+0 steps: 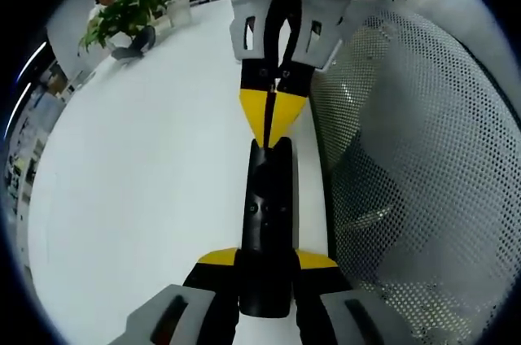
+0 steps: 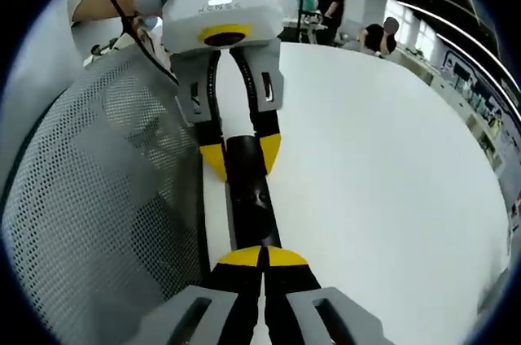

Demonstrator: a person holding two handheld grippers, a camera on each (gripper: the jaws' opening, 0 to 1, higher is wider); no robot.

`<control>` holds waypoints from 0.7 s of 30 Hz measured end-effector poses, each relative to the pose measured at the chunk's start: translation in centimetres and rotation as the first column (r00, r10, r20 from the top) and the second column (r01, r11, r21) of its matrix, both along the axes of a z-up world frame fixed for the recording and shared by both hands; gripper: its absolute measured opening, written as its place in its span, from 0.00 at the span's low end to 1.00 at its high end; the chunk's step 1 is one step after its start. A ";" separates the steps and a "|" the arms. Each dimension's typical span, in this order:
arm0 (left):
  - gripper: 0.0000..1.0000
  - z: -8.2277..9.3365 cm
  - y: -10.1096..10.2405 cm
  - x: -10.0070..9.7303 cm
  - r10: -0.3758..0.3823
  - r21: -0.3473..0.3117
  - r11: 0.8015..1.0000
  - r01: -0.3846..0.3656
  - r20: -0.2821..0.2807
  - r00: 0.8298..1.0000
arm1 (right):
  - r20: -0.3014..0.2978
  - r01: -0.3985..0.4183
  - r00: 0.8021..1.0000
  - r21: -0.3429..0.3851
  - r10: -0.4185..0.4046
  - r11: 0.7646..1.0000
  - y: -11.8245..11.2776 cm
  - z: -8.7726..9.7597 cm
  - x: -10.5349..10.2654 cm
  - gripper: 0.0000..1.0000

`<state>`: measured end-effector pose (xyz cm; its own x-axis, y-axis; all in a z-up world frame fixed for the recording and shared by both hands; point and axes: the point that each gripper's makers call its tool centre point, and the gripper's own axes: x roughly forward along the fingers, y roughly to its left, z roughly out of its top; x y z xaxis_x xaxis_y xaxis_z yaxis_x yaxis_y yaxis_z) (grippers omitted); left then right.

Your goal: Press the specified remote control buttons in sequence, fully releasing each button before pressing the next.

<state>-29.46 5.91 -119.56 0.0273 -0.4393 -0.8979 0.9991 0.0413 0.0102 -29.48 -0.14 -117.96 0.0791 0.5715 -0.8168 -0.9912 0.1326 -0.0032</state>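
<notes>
We hold the remote (image 1: 267, 223) lengthwise near the white table (image 1: 146, 198) edge, the left hand-held gripper (image 1: 265, 268) pinching one end to steady it, so its buttons face up. Our right hand-held gripper (image 2: 262, 257), jaws pressed together into a blunt yellow point, rests at the other end, seemingly to press. The remote is slim, glossy black plastic; a grey mesh chair (image 1: 407, 158) stands beside the table.

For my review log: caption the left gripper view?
Left tongs clamp the black remote; right tongs, shut, touch its far end.
</notes>
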 end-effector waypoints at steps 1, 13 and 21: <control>0.23 0.0 0.0 0.0 0.001 -0.001 1.000 -0.001 0.000 1.000 | 0.000 -0.023 1.000 -0.019 0.023 1.000 0.0 -0.3 -0.2 0.00; 0.23 0.1 0.2 0.0 0.005 -0.090 0.996 -0.005 -0.002 1.000 | 0.101 -0.109 0.988 -0.097 0.119 0.989 0.0 -0.4 -0.2 0.00; 0.23 0.3 0.2 0.0 0.013 -0.161 0.987 -0.014 -0.007 1.000 | -0.010 0.020 1.000 0.029 -0.019 0.999 0.0 0.1 0.0 0.00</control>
